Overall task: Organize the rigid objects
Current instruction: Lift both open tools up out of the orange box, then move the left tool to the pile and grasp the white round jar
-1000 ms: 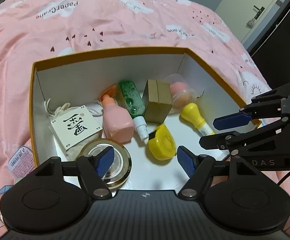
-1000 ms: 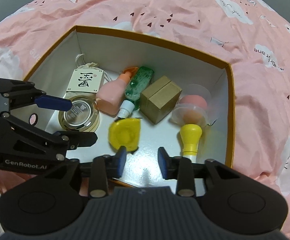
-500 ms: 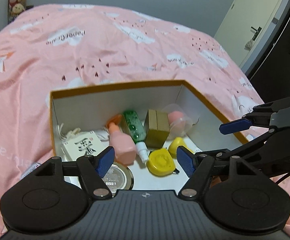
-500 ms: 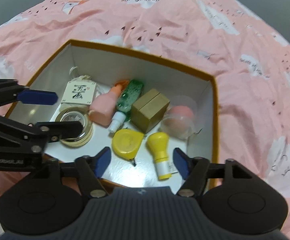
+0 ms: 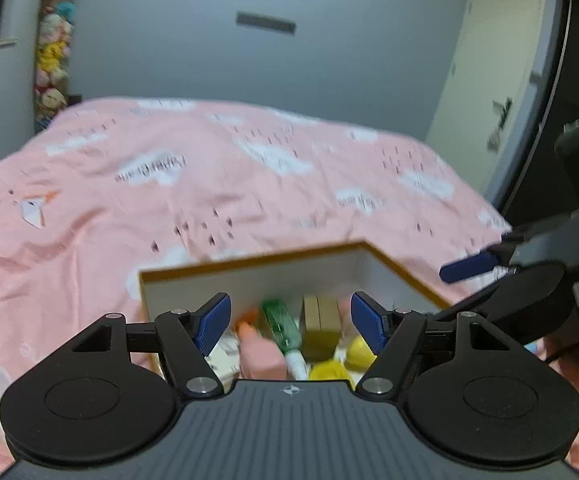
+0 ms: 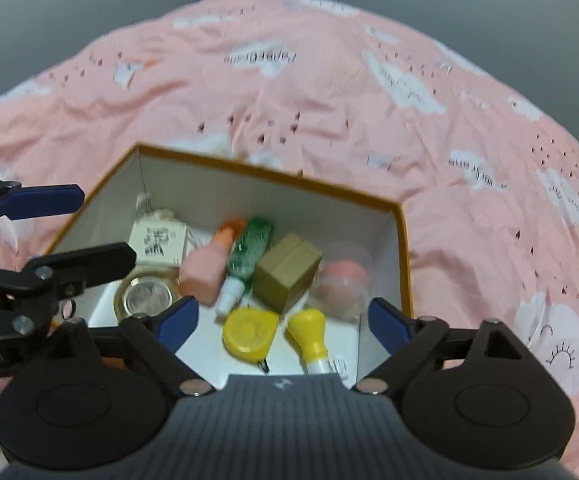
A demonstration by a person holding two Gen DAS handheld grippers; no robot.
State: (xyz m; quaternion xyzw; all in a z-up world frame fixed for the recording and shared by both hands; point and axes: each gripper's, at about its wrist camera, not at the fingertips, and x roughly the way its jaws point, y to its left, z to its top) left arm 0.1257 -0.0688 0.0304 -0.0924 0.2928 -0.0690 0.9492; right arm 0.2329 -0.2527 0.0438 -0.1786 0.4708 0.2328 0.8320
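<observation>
Right wrist view alone shows the round tin [image 6: 146, 295]; both grippers gape wide, empty.

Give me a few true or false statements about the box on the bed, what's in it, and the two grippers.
1. Both the left gripper and the right gripper are open and hold nothing. True.
2. The box sits on a pink bedspread. True.
3. The green bottle stands upright. False: it lies on its side beside the pink bottle.
4. The brown carton lies outside the box. False: it is inside.
5. The yellow tape measure is in the box. True.
</observation>
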